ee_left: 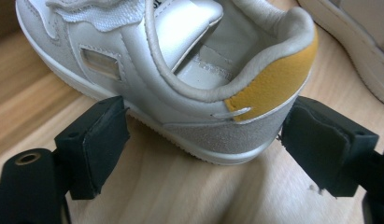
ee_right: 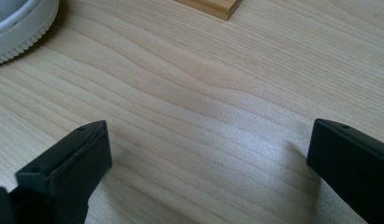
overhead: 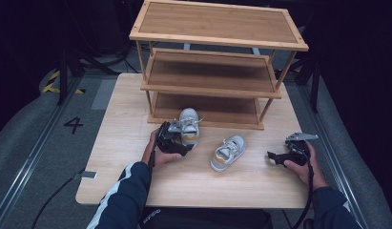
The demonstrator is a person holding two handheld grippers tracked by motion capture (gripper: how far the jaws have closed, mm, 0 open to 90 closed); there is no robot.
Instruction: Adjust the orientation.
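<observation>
A small white and grey shoe [overhead: 189,125] with a yellow heel patch stands on the wooden table [overhead: 136,167], just in front of the rack's bottom shelf. In the left gripper view its heel [ee_left: 269,84] lies between the two pads of my left gripper [ee_left: 199,140], which stand wide on either side of the sole, open. From above, the left gripper [overhead: 184,143] sits behind that shoe. The matching second shoe [overhead: 228,152] lies to the right, mid-table. My right gripper [overhead: 272,156] rests farther right, open over bare wood [ee_right: 208,163].
A three-tier bamboo shoe rack [overhead: 208,88] stands at the back of the table, its shelves bare. The second shoe's edge [ee_left: 362,42] is close to the right of the left gripper. A shoe sole [ee_right: 21,28] and a rack foot [ee_right: 213,5] lie ahead of the right gripper.
</observation>
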